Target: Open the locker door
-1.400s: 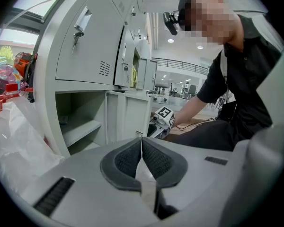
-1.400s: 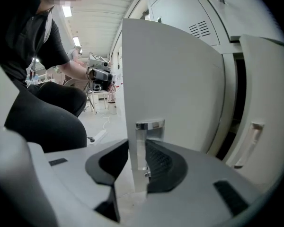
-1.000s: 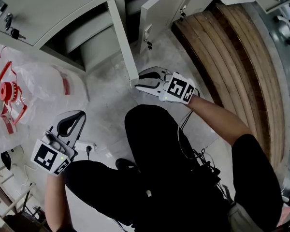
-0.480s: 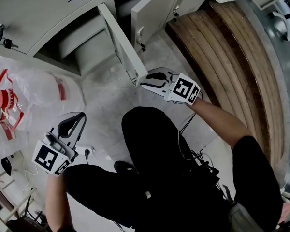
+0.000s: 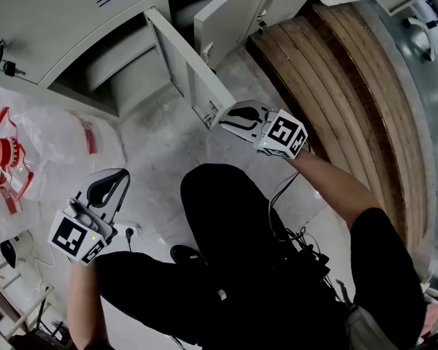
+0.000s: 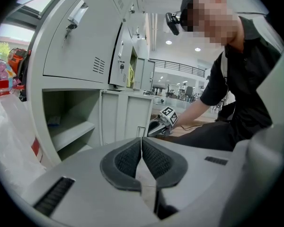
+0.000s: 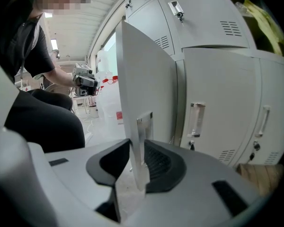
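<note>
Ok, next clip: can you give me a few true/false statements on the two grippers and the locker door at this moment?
1. The right gripper has the free edge of the locker door between its jaws. True. The jaws have just been closing and now clamp that edge.
2. The left gripper also holds the door. False. Its jaws are together on nothing, and it is held well apart from the lockers, on the person's left.
3. The door lies flat against its frame. False. It stands angled out, and the open compartment shows behind it.
4. A wooden slatted bench runs beside the lockers. True.
</note>
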Demonstrator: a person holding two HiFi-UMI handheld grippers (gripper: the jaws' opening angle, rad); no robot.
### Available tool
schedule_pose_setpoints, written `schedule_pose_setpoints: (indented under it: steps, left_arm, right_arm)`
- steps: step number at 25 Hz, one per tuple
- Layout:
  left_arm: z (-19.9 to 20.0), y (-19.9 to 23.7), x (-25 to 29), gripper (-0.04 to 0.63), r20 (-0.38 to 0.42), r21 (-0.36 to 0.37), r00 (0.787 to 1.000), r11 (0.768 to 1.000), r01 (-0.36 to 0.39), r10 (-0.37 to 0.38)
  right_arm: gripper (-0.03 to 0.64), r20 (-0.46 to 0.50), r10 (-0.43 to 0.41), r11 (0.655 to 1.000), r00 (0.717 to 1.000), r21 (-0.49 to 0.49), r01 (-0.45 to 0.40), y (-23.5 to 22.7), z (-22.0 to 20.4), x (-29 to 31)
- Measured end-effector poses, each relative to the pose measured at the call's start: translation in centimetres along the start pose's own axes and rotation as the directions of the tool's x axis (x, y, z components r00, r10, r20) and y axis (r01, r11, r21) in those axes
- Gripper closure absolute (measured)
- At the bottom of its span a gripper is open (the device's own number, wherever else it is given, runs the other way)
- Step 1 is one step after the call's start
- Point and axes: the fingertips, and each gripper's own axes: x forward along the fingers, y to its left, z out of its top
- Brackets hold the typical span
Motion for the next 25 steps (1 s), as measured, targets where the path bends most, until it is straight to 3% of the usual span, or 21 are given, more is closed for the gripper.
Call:
schedule_pose_setpoints:
  steps: [14, 20, 25]
  left_arm:
    - [0.2, 0.0, 0.8, 0.575, 0.0, -0.003, 1.0, 1.0, 0.013, -0.013]
    - [0.4, -0.2, 1.1, 0.575, 0.008, -0.002, 1.0, 1.0, 0.018, -0.018]
    - [0.7, 0.2, 1.0, 0.575, 0.012, -0.005, 1.0, 1.0, 0.009, -0.009]
  right_arm:
    - [0.545, 0.0, -0.127, 0.99, 0.992, 0.069, 0.127, -4.5, -1.3, -3.3]
    - [0.543, -0.018, -0.154, 0.987, 0.988, 0.031, 0.155, -6.0, -1.5, -4.1]
    - [0.56, -0.01, -0.206, 0.975, 0.978, 0.081, 0.207, -8.2, -1.9, -5.1]
